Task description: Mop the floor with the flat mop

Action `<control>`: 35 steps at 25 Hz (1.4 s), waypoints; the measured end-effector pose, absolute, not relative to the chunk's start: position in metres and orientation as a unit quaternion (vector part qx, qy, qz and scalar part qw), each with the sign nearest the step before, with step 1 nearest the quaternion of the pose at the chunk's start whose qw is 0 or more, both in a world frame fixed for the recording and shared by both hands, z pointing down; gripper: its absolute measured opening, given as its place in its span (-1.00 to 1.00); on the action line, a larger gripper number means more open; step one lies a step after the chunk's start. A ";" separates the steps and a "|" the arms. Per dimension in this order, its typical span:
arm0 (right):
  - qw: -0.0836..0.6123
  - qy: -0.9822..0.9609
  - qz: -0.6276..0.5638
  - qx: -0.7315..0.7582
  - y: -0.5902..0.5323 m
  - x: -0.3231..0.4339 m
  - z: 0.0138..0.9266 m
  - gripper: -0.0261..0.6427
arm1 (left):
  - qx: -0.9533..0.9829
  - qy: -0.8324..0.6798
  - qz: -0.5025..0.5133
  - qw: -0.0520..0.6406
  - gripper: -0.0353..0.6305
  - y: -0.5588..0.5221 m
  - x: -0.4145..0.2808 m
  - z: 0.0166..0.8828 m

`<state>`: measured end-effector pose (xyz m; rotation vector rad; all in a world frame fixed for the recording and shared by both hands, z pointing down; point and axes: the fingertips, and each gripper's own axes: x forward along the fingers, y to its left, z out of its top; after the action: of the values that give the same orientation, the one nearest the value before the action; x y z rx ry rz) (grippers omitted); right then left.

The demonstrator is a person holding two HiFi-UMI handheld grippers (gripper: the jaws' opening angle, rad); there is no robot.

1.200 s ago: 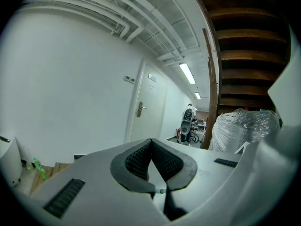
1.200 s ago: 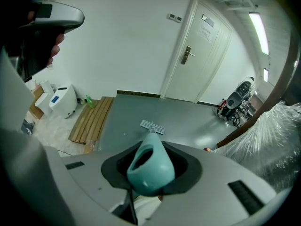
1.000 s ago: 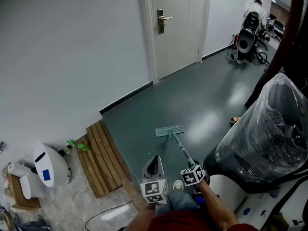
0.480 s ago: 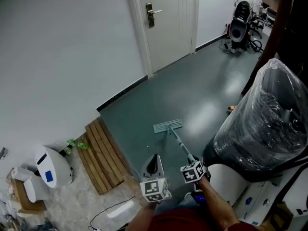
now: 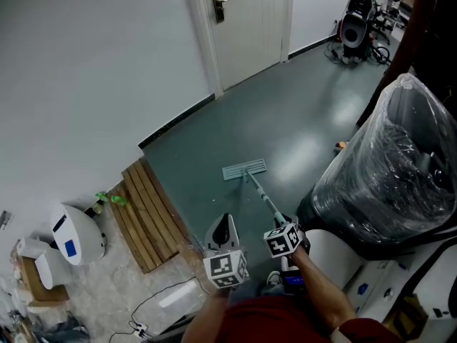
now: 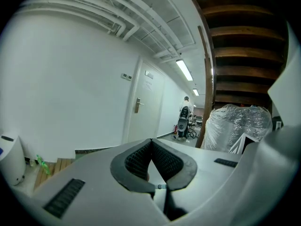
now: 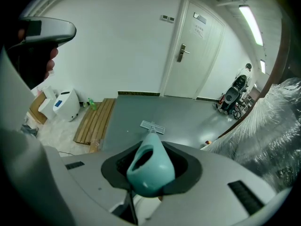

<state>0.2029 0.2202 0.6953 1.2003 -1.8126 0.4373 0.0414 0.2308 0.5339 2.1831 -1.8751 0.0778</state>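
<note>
The flat mop lies with its pale teal head [image 5: 244, 169] flat on the grey-green floor [image 5: 285, 120], ahead of me. Its thin handle [image 5: 264, 199] slants back to my right gripper [image 5: 282, 227]. In the right gripper view the right gripper [image 7: 151, 160] is shut on the mop handle's teal end cap [image 7: 153, 171], and the mop head [image 7: 153, 125] shows beyond it. My left gripper [image 5: 224, 221] is just left of the handle and apart from it. In the left gripper view its pads [image 6: 141, 160] meet, and the left gripper [image 6: 151, 142] is shut with nothing in it.
A large bin wrapped in clear plastic [image 5: 389, 177] stands close on the right. A wooden slat pallet [image 5: 146, 216] lies left of the floor strip, with a green bottle [image 5: 107, 200], a white appliance [image 5: 71, 241] and a cable [image 5: 168, 299] nearby. A white door [image 5: 246, 20] and a wheeled machine [image 5: 353, 27] are far ahead.
The mop head has slid a little farther from me over the floor. The head view has tipped, so the door sits higher in frame. Both grippers keep the same state.
</note>
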 end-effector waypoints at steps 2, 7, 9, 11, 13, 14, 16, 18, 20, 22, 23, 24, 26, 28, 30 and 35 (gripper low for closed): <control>0.445 -0.730 0.180 0.486 0.217 0.205 0.697 -0.58 | 0.752 -0.646 0.028 0.133 -0.85 0.228 0.042 0.537; 0.446 -0.729 0.180 0.486 0.208 0.203 0.704 -0.58 | 0.749 -0.647 0.031 0.137 -0.85 0.222 0.035 0.540; 0.445 -0.730 0.179 0.487 0.202 0.199 0.704 -0.59 | 0.749 -0.647 0.032 0.137 -0.85 0.217 0.031 0.542; 0.445 -0.729 0.180 0.488 0.197 0.193 0.704 -0.58 | 0.748 -0.648 0.034 0.139 -0.85 0.213 0.024 0.544; 0.446 -0.727 0.181 0.490 0.192 0.187 0.704 -0.59 | 0.749 -0.647 0.033 0.139 -0.85 0.208 0.016 0.543; 0.447 -0.725 0.181 0.491 0.190 0.183 0.704 -0.59 | 0.749 -0.647 0.032 0.137 -0.85 0.204 0.012 0.542; 0.448 -0.724 0.180 0.493 0.185 0.175 0.705 -0.59 | 0.750 -0.647 0.031 0.133 -0.85 0.199 0.002 0.540; 0.448 -0.722 0.178 0.497 0.179 0.167 0.707 -0.58 | 0.752 -0.646 0.029 0.131 -0.85 0.193 -0.008 0.539; 0.447 -0.719 0.179 0.500 0.171 0.156 0.706 -0.58 | 0.755 -0.642 0.026 0.130 -0.85 0.188 -0.018 0.537; 0.448 -0.716 0.181 0.504 0.164 0.147 0.705 -0.58 | 0.760 -0.638 0.025 0.126 -0.85 0.184 -0.027 0.535; 0.449 -0.715 0.180 0.505 0.160 0.143 0.705 -0.59 | 0.761 -0.636 0.025 0.125 -0.85 0.182 -0.032 0.534; 0.450 -0.714 0.178 0.506 0.154 0.139 0.705 -0.58 | 0.761 -0.636 0.025 0.126 -0.85 0.179 -0.038 0.535; 0.453 -0.714 0.173 0.506 0.139 0.131 0.703 -0.58 | 0.759 -0.638 0.022 0.127 -0.85 0.168 -0.049 0.535; 0.454 -0.716 0.169 0.503 0.122 0.126 0.703 -0.59 | 0.756 -0.642 0.018 0.127 -0.85 0.156 -0.056 0.536; 0.454 -0.717 0.170 0.500 0.113 0.127 0.706 -0.58 | 0.754 -0.644 0.019 0.129 -0.85 0.147 -0.054 0.540; 0.454 -0.717 0.172 0.501 0.080 0.134 0.708 -0.58 | 0.758 -0.639 0.020 0.130 -0.85 0.108 -0.040 0.542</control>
<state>0.1343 0.0803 0.7075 1.2352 -1.7685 0.4242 -0.0405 0.1081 0.5417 2.2018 -1.8556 0.0587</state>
